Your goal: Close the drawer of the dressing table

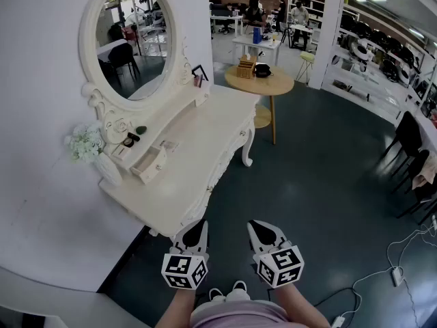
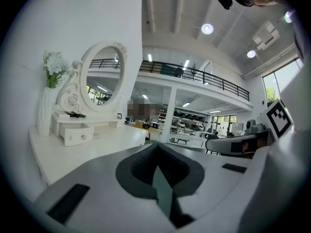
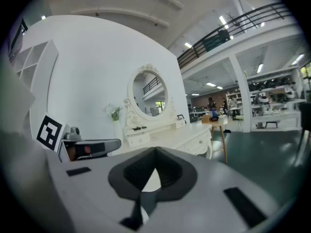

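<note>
Figure: open-plan workshop with a dark teal floor [image 1: 328, 183] and a white wall [image 1: 41, 115] filling the left of the head view. A cream dressing table [image 1: 212, 139] stood against that wall, running from left centre toward the upper middle of the frame. An oval mirror [image 1: 133, 39] rose above it at upper left, and a vase of white flowers [image 1: 85, 143] marked its near end. The drawer [image 1: 150, 165], a small one in the raised shelf unit under the mirror, lay at left centre and stuck out from its housing over the tabletop. In the left gripper view the same drawer [image 2: 77, 135] appeared at left centre, its knobbed front forward of the unit.

A round wooden table [image 1: 259, 82] stood just beyond the dressing table's far end, in the upper middle.

The left gripper [image 1: 196, 232] and right gripper [image 1: 268, 232] hung side by side at bottom centre over the floor, just below the dressing table's near corner in the frame and well apart from the drawer. Both were clenched empty: each gripper's own view showed its jaws met.

The person's shoes [image 1: 229, 294] showed at the bottom edge, and a white cable [image 1: 382, 273] lay at lower right.
</note>
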The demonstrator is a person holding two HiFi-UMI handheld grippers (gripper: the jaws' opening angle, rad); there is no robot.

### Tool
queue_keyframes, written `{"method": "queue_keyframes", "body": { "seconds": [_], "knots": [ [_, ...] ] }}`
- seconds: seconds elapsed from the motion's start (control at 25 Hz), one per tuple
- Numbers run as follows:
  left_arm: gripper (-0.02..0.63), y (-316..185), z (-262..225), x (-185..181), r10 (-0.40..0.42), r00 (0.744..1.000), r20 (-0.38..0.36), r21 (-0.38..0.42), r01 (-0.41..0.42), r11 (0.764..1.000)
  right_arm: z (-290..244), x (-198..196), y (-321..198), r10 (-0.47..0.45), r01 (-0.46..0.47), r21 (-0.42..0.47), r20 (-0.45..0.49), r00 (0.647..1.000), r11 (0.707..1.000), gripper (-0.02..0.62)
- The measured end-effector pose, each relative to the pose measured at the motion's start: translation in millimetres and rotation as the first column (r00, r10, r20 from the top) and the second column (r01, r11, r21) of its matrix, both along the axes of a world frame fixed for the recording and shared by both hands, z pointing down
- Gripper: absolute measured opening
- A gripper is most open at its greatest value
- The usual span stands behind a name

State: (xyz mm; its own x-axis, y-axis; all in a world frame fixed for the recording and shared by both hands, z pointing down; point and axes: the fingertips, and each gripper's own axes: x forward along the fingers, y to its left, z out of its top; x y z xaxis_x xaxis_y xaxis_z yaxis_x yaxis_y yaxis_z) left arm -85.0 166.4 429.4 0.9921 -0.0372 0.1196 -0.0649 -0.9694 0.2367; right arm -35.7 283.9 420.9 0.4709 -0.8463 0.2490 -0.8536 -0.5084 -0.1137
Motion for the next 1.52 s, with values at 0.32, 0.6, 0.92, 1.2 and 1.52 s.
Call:
{"method": "queue_keyframes", "body": {
  "seconds": [0.32, 0.6, 0.92, 1.2, 1.52],
  "knots": [
    [0.000, 2, 1, 4, -0.011, 1.000, 0.007, 0.007, 0.011, 1.000, 0, 7, 6, 0.015, -0.015, 0.007, 0.012, 1.000, 1.000, 0.003],
    [0.002, 7, 4, 9, -0.029, 0.999, 0.014, 0.022, 0.029, 0.999, 3, 12, 8, -0.002, 0.001, 0.020, 0.031, 1.000, 1.000, 0.003],
    [0.137, 12, 5, 16, -0.039, 0.999, 0.012, 0.023, 0.039, 0.999, -2, 24, 16, 0.004, -0.005, 0.057, 0.013, 1.000, 0.998, 0.092],
    [0.246, 16, 6, 19, -0.068, 0.997, 0.020, 0.031, 0.067, 0.997, 2, 25, 27, -0.004, 0.002, 0.052, 0.038, 0.999, 0.999, 0.213],
    [0.347, 19, 2, 22, -0.089, 0.996, 0.024, 0.064, 0.087, 0.994, -2, 27, 38, -0.001, 0.000, 0.063, 0.021, 1.000, 0.998, 0.313]
  ]
}}
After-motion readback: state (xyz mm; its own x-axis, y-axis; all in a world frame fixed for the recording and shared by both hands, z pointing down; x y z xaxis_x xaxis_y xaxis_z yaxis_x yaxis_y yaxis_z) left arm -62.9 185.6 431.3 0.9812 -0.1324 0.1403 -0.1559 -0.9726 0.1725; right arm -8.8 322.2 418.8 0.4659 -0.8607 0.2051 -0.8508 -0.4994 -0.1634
